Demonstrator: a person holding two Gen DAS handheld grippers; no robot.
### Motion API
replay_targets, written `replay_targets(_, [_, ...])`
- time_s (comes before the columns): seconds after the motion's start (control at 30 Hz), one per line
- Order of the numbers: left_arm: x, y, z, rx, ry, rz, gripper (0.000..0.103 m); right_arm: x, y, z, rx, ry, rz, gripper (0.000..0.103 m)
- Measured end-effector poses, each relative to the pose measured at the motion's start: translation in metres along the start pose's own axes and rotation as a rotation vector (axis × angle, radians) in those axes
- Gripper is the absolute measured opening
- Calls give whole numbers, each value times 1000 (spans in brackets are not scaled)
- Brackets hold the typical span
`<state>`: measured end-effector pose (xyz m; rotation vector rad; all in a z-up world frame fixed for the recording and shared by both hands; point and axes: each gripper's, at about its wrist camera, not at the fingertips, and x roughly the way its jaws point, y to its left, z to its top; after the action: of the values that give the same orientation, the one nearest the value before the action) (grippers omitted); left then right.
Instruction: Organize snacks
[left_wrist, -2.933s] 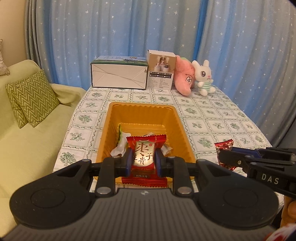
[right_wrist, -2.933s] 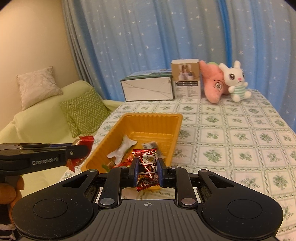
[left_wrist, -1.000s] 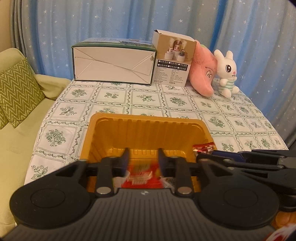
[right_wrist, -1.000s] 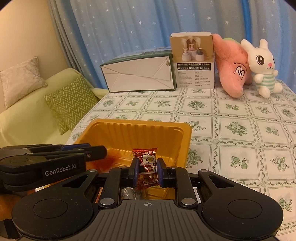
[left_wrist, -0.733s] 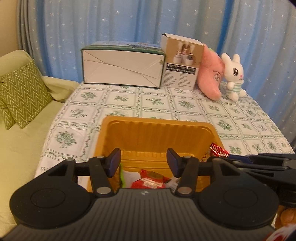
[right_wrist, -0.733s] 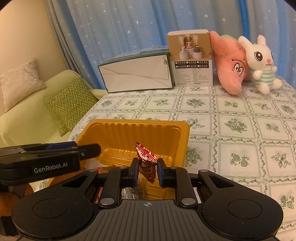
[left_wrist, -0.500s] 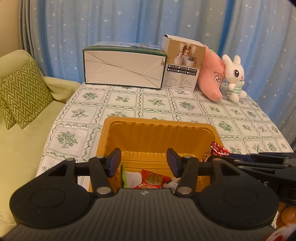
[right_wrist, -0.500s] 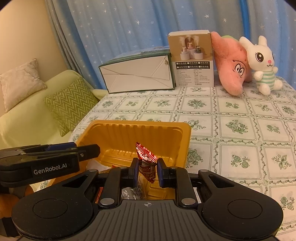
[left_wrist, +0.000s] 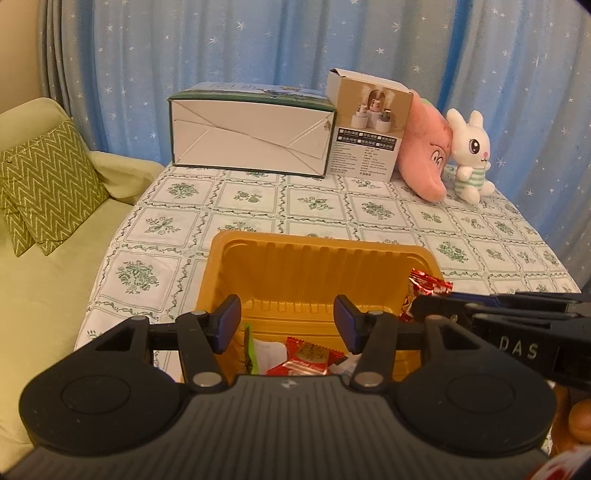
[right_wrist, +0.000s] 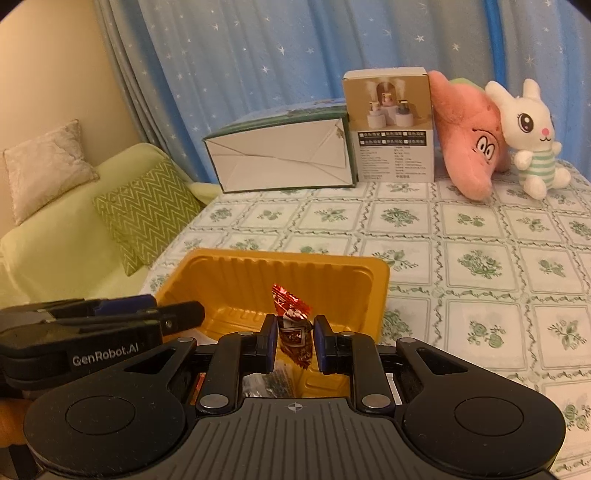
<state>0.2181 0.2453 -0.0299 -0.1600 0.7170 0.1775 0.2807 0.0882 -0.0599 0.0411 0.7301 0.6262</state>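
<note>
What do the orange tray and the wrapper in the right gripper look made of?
Orange tray: thin moulded plastic, probably; ribbed walls, slight sheen. Snack wrapper, pinched in the right gripper: likely metallised foil film; crinkled, glinting red.

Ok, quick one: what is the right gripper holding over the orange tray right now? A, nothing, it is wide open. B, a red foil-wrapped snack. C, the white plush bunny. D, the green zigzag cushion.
B: in the right wrist view the right gripper is shut on a red foil-wrapped snack, held above the orange tray.
</note>
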Motion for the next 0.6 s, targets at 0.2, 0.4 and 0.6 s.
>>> replay_targets(0.2, [-1, 4, 0, -16, -3, 10, 52, -17, -9, 2, 39, -85, 2, 60])
replay_targets(0.4, [-2, 3, -1, -20, -6, 11, 57, -29, -21, -2, 77, -79, -28, 60])
replay_targets(0.6, [-6, 0, -3, -16, -16, 6, 69, -39, -29, -14, 98, -50, -61, 60])
